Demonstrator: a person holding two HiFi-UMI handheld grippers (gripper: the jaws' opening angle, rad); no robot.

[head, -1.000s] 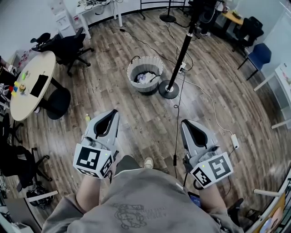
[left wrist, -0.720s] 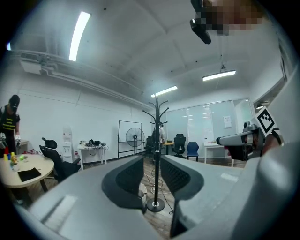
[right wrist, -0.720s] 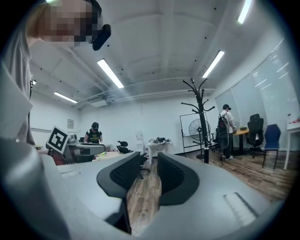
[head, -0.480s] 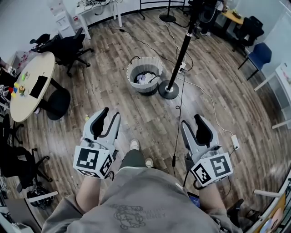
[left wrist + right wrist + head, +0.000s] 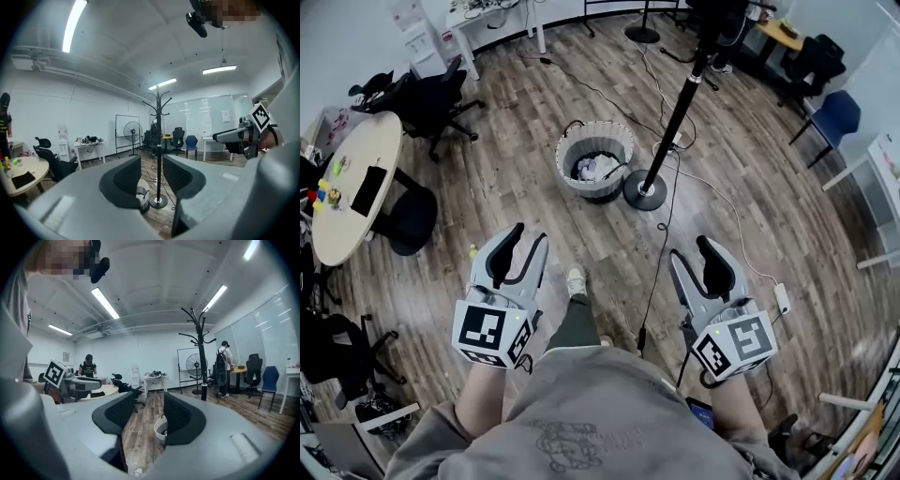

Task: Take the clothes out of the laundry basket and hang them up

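**Clerk:** Hazards first, please.

**Inspector:** My chief concern is the black cable (image 5: 659, 253) lying on the wooden floor between the person and the laundry basket (image 5: 567, 155). The person's shoe (image 5: 575, 279) is set near it. A snag there could cause a stumble, or tug at whatever the cable feeds.

Second, the round base of the coat stand (image 5: 645, 190) sits just beside the basket, on its right in the head view. A reach from that side may knock the pole.

Third, the clothes (image 5: 598, 169) lie heaped inside the basket with something dark across them, and I cannot tell what it is. A careless pinch may lift several items at once, or drag the basket, which looks light.

**Clerk:** State of the claws?

**Inspector:** The left gripper (image 5: 528, 236) has its jaws spread, with nothing between them. The right gripper (image 5: 690, 249) has just been opening its jaws. They stand apart, and nothing is between them either. Both grippers are held out in front of the person's body, roughly level.

**Clerk:** And the basket relative to them?

**Inspector:** It is well apart from both, upright on the floor ahead, between the lines of the two grippers. Each gripper view shows it small and low in the gap of its own jaws. In the left gripper view the left jaw partly cuts it off. The clothes are all inside, and the stand's hooks are bare. I judge the approach not yet finished.
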